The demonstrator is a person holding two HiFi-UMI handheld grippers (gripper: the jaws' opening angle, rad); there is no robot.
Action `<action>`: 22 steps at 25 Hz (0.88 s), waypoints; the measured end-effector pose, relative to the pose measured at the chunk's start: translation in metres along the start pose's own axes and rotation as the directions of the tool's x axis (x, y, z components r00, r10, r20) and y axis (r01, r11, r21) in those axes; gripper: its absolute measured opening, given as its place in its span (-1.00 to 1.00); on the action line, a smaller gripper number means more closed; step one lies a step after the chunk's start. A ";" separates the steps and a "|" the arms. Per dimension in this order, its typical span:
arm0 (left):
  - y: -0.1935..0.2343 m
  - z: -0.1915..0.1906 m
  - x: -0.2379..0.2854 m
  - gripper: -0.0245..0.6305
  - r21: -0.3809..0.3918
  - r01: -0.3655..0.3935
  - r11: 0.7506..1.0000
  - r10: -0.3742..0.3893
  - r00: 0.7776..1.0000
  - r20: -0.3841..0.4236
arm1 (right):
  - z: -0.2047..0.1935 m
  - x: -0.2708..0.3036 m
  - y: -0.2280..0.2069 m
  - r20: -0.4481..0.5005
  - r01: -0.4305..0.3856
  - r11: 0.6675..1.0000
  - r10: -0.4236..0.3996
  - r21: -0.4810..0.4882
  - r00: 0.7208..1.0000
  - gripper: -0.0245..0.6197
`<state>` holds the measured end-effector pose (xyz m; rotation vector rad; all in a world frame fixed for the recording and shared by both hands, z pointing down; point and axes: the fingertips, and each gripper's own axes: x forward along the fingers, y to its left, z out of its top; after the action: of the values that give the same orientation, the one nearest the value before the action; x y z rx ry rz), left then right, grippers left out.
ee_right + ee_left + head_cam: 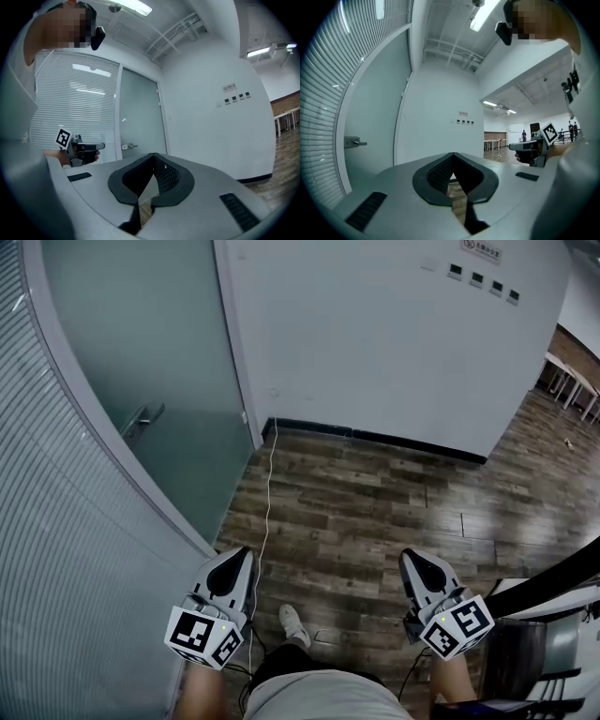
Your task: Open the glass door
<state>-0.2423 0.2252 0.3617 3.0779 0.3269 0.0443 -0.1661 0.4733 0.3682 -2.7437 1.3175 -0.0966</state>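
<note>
The frosted glass door stands in its frame at the upper left, with a metal lever handle on it. In the head view both grippers are low and well short of the door. My left gripper is shut and empty and points toward the door's base. My right gripper is shut and empty over the wooden floor. In the left gripper view the handle is far off to the left of the shut gripper. The right gripper view shows the handle left of its shut gripper.
A ribbed glass partition runs along the left. A white wall with switches stands right of the door. A white cable trails across the wooden floor. Dark furniture sits at the lower right, tables at the far right.
</note>
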 end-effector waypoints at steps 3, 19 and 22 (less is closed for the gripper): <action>0.035 0.004 0.024 -0.93 0.004 -0.018 1.000 0.018 1.000 0.010 | 0.010 0.044 -0.011 0.009 -0.011 1.000 0.011 -0.007 1.000 -0.92; 0.225 0.016 0.092 -0.93 0.037 -0.150 0.988 0.149 0.989 0.013 | 0.015 0.291 0.024 -0.029 -0.211 0.977 0.210 -0.042 0.977 -0.92; 0.245 0.018 0.090 -0.93 0.041 -0.186 0.982 0.186 0.983 0.013 | 0.015 0.321 0.031 -0.028 -0.253 0.967 0.252 -0.026 0.967 -0.92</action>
<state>-0.1025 0.0045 0.3579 3.1391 0.0394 0.0304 0.0119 0.2048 0.3548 -2.5777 1.6741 -0.0920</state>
